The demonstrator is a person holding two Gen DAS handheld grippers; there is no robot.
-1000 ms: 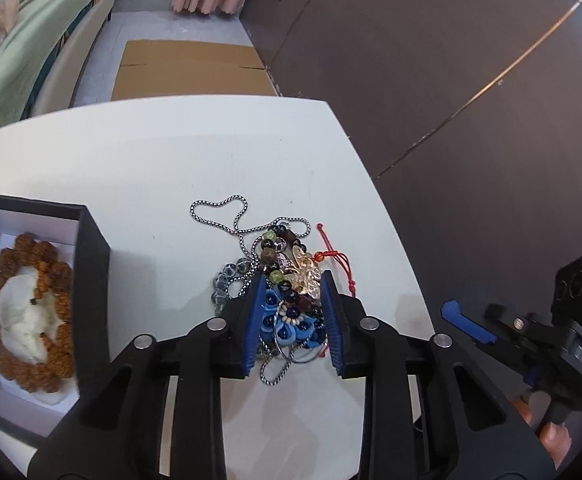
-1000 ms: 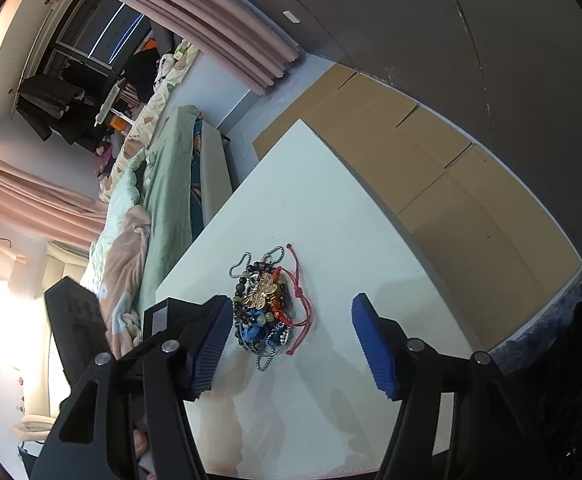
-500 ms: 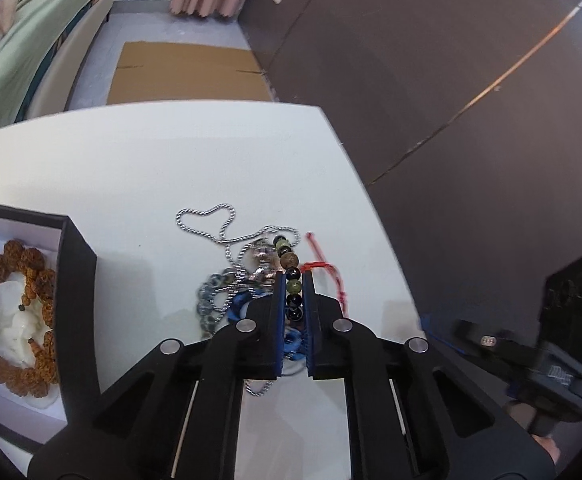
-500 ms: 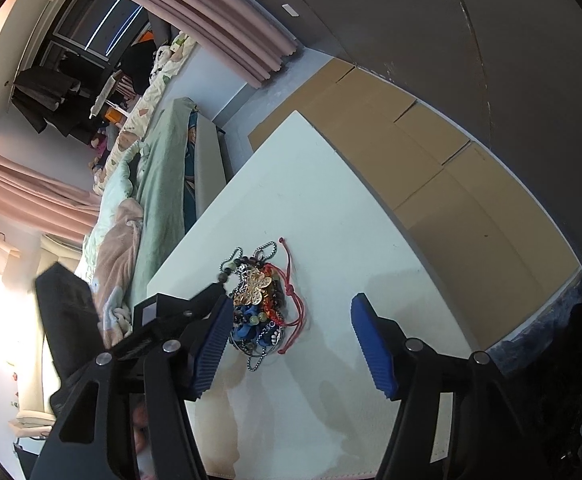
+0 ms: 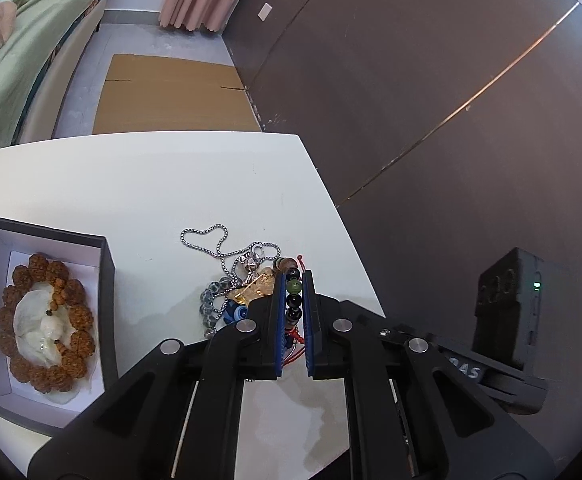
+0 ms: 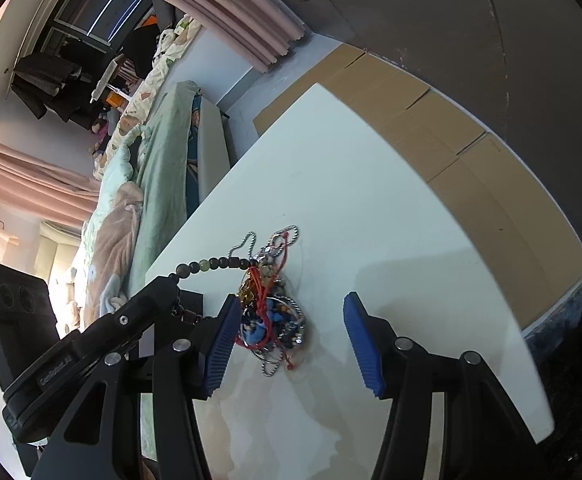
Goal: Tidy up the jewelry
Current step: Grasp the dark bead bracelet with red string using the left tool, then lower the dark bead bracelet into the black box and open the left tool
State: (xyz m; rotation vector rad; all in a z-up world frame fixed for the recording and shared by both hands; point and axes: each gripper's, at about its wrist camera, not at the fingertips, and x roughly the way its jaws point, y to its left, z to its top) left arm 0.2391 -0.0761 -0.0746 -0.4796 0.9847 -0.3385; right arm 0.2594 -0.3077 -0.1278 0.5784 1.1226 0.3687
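My left gripper point(image 5: 293, 280) is shut on a bracelet of dark, green and brown beads point(image 5: 293, 294) and lifts it out of a tangled jewelry pile point(image 5: 235, 280) on the white table point(image 5: 131, 184). In the right wrist view the bead strand point(image 6: 211, 265) stretches taut from the left gripper to the pile point(image 6: 271, 316). The pile holds a silver chain point(image 5: 207, 236), a red cord point(image 6: 261, 300), a gold piece and blue beads. My right gripper point(image 6: 291, 340) is open, its blue pads on either side of the pile.
A black box point(image 5: 107, 264) with a white lining holds a brown seed bracelet point(image 5: 47, 320) at the table's left. The table's right edge point(image 5: 347, 232) drops off beside a dark wall. Cardboard point(image 5: 171, 96) lies on the floor beyond; a bed point(image 6: 139, 184) stands at the far side.
My left gripper closed on the beaded bracelet and rose, pulling the strand up out of the pile. My right gripper moved in around the pile, still open.
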